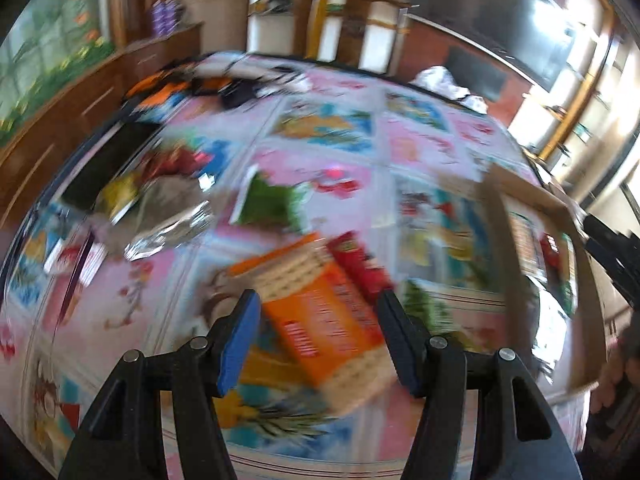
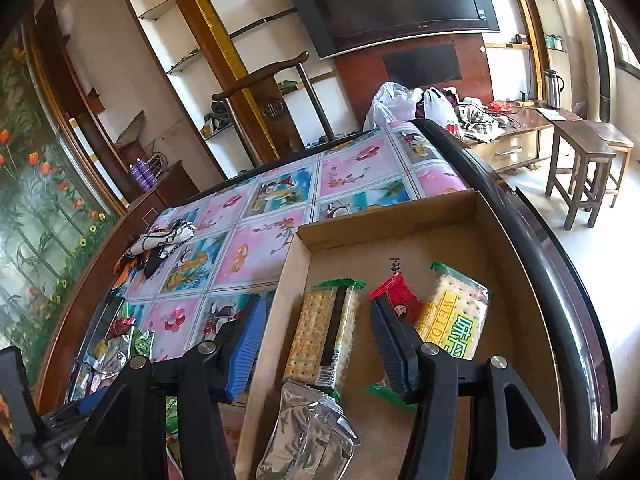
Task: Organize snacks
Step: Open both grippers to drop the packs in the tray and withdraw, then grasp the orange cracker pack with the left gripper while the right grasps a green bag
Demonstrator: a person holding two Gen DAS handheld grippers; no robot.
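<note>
Above the cardboard box [image 2: 492, 216], the right gripper [image 2: 316, 340] is held with jaws apart, empty, a cracker packet [image 2: 324, 332] below; over an orange cracker packet [image 1: 320, 316], the left gripper [image 1: 316, 344] is likewise held parted and empty.

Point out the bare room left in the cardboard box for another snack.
Cardboard box: the far half is bare, from the back wall to the cracker pack, red packet and yellow cracker pack. The near end is crowded, with the silver packet there too.

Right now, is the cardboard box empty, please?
No. The cardboard box holds cracker packs, a red packet and a silver wrapper.
</note>
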